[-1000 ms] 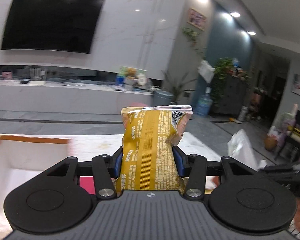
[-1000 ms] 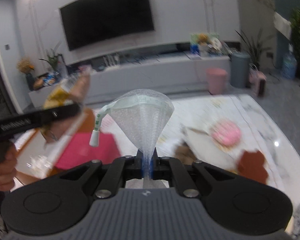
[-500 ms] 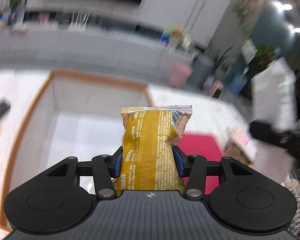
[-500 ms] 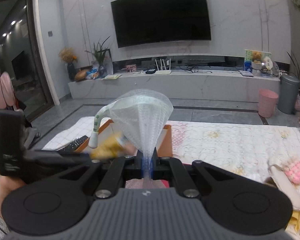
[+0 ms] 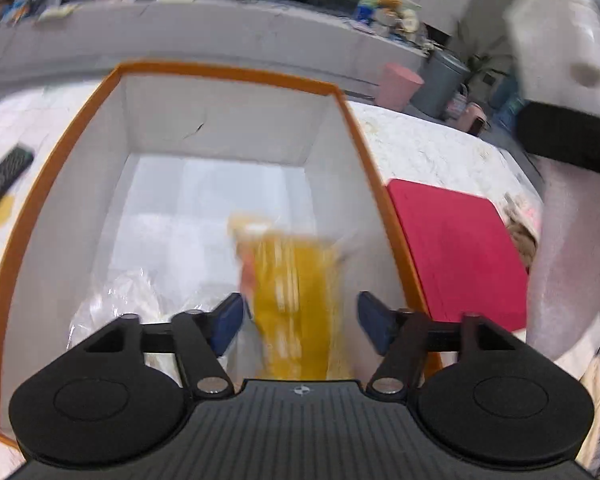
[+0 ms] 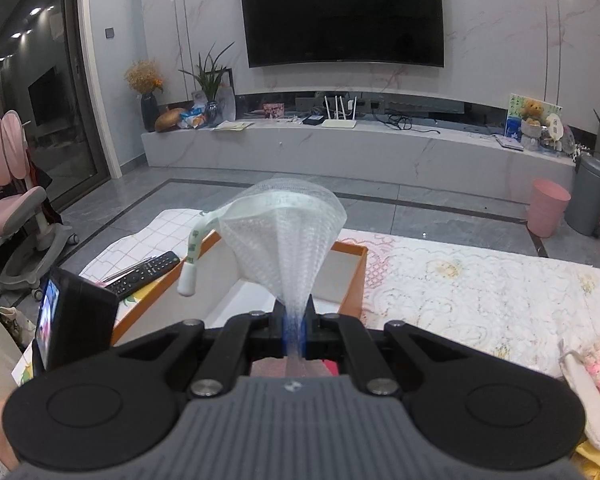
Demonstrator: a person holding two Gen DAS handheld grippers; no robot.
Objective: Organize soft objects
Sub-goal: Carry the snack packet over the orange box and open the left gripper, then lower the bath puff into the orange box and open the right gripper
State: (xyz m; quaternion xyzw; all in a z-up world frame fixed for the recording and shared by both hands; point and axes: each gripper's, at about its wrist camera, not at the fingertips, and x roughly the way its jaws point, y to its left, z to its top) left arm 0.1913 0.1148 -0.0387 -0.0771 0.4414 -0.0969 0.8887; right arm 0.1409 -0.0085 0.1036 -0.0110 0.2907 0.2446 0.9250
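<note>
The left gripper [image 5: 300,316] stood wide apart above the orange-rimmed box [image 5: 236,74]; the yellow snack packet [image 5: 296,300], blurred, lay between its fingers at lower centre. The right gripper [image 6: 295,330] pinched a white mesh pouch [image 6: 288,236], fanned upward mid-frame.

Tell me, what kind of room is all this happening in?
Most likely a home living room: a large wall-mounted TV hangs over a long low media console, a remote control lies on the table, and potted plants stand at the console's end.
</note>
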